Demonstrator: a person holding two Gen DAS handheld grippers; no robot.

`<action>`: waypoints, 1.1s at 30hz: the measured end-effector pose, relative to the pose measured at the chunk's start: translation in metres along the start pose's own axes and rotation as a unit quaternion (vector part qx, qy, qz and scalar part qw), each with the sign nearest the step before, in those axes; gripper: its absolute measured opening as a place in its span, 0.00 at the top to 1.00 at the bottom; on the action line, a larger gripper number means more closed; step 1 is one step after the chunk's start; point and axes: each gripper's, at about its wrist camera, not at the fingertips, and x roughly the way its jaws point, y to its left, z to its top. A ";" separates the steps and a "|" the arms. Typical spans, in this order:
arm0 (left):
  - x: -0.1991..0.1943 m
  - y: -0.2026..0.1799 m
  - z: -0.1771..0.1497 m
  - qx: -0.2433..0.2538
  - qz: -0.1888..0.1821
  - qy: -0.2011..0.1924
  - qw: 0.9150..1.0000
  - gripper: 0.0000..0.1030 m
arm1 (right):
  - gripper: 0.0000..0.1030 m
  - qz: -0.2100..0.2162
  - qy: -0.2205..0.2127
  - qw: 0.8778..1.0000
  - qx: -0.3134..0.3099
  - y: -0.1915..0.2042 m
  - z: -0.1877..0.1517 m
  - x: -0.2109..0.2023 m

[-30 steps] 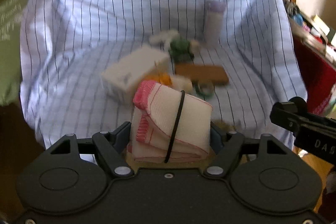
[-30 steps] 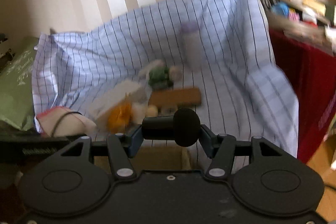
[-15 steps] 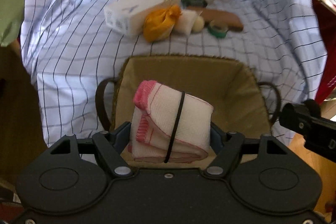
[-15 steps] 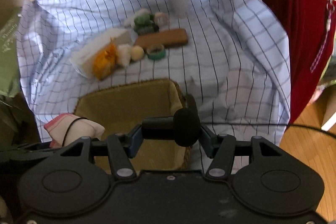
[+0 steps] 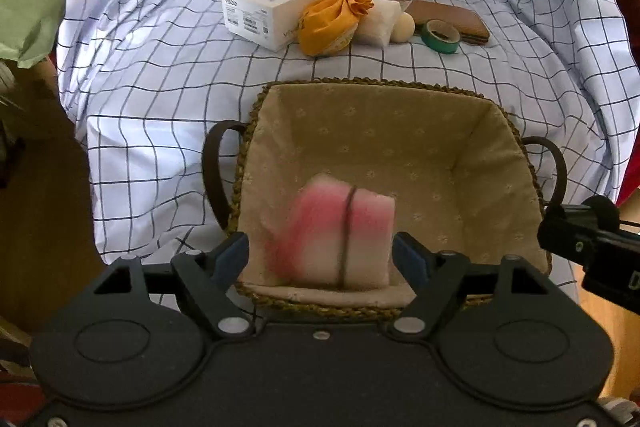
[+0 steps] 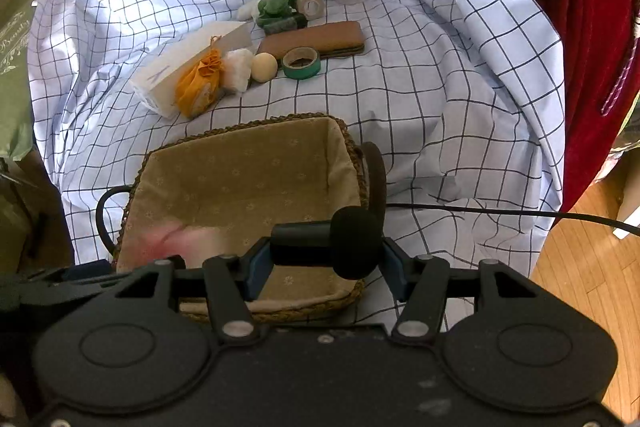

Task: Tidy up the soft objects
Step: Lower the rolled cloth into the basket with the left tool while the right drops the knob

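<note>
Both tools dropped over the basket (image 5: pixel 360 87); towel roll (image 5: pixel 344 235) now blurred, falling.
Your left tool (image 5: pixel 320 255) is opening to release it; right tool (image 6: pixel 326 263) pinches a black mic (image 6: pixel 354 242) at the basket's right edge.

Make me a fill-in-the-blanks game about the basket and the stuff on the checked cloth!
1. The pink and white folded cloth is dropping into the ____, as the left gripper opens its fingers.
2. The right gripper is shut on a black ____.
3. The roll of tape nearest the basket is ____ in colour.
4. The orange pouch leans against a white ____.

Missing words: basket; microphone; green; box
</note>
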 end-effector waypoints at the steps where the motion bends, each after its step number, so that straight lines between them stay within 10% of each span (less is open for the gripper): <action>1: -0.001 0.000 0.000 0.001 0.003 -0.004 1.000 0.27 | 0.45 0.000 0.001 1.000 -0.001 0.000 0.000 0.001; 33: -0.009 0.018 -0.004 -0.012 0.024 -0.013 1.000 0.24 | 0.36 0.019 0.002 0.999 -0.041 0.013 -0.002 0.004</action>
